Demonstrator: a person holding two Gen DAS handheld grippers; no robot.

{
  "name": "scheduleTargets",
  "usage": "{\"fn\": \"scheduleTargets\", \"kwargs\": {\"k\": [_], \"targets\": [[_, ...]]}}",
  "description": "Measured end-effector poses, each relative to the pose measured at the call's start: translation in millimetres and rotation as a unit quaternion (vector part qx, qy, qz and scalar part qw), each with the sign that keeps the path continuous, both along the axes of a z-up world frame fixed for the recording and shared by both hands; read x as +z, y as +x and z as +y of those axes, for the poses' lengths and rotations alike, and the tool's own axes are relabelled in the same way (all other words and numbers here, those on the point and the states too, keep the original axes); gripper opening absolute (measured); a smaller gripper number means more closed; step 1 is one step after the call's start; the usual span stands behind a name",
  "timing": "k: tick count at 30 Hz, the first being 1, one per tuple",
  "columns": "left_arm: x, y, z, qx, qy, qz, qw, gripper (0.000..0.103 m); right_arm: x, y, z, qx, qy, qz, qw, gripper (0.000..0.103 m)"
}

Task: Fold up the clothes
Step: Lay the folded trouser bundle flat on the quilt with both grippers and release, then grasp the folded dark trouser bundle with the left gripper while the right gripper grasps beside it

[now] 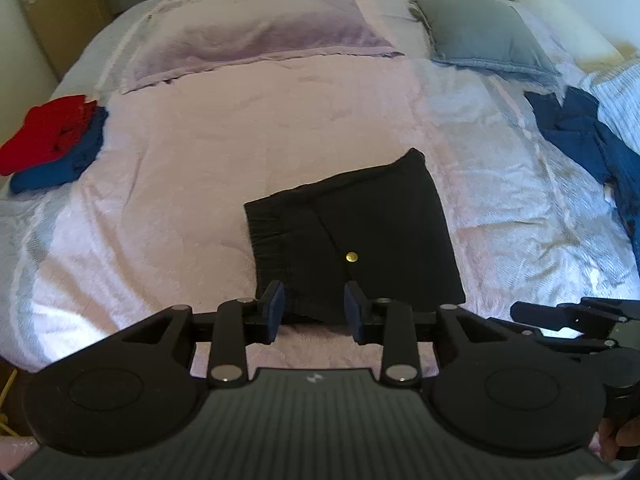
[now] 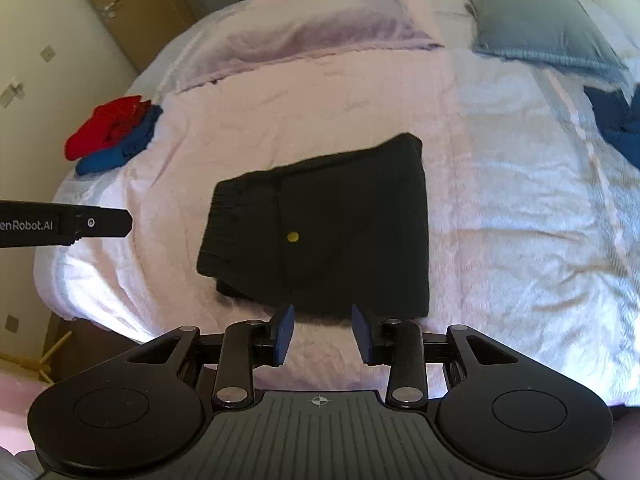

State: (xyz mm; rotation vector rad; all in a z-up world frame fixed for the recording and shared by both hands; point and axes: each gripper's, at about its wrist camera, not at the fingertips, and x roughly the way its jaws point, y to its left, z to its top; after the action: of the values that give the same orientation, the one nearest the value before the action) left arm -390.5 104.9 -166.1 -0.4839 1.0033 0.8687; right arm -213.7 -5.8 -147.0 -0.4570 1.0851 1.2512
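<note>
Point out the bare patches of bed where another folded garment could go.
The widest free patch lies between the folded black garment, the lilac pillow and the red-and-blue folded stack. Another lies right of the black garment, below the grey pillow. The far right edge is crowded with loose navy clothes.

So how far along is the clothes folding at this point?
Done: the black garment lies folded on the bed, and a red piece sits stacked on a blue one at the left edge. In hand: nothing; the left gripper and right gripper are both open and empty above the bed. Left: the dark blue clothes lie crumpled on the right.
</note>
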Motion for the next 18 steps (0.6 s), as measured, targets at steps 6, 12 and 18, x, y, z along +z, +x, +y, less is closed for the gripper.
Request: {"fn": "scheduleTargets", "kwargs": {"k": [6, 12, 18], "targets": [[0.6, 0.4, -0.9, 0.008, 0.003, 0.003, 1.0, 0.031, 0.9, 3.9, -1.2, 0.003, 0.01, 0.006, 1.0, 0.037], [-7.5, -31.1, 34.4, 0.032, -0.024, -0.069, 0.9968, 0.032, -7.6, 18.1, 4.8, -0.024, 0.003, 0.017, 1.0, 0.037], [-31.7, -98.5, 95.1, 0.102, -0.071, -0.154, 0.9802, 0.04, -21.6, 59.2, 5.6, -0.093, -0.004, 0.033, 0.995, 0.037]]}}
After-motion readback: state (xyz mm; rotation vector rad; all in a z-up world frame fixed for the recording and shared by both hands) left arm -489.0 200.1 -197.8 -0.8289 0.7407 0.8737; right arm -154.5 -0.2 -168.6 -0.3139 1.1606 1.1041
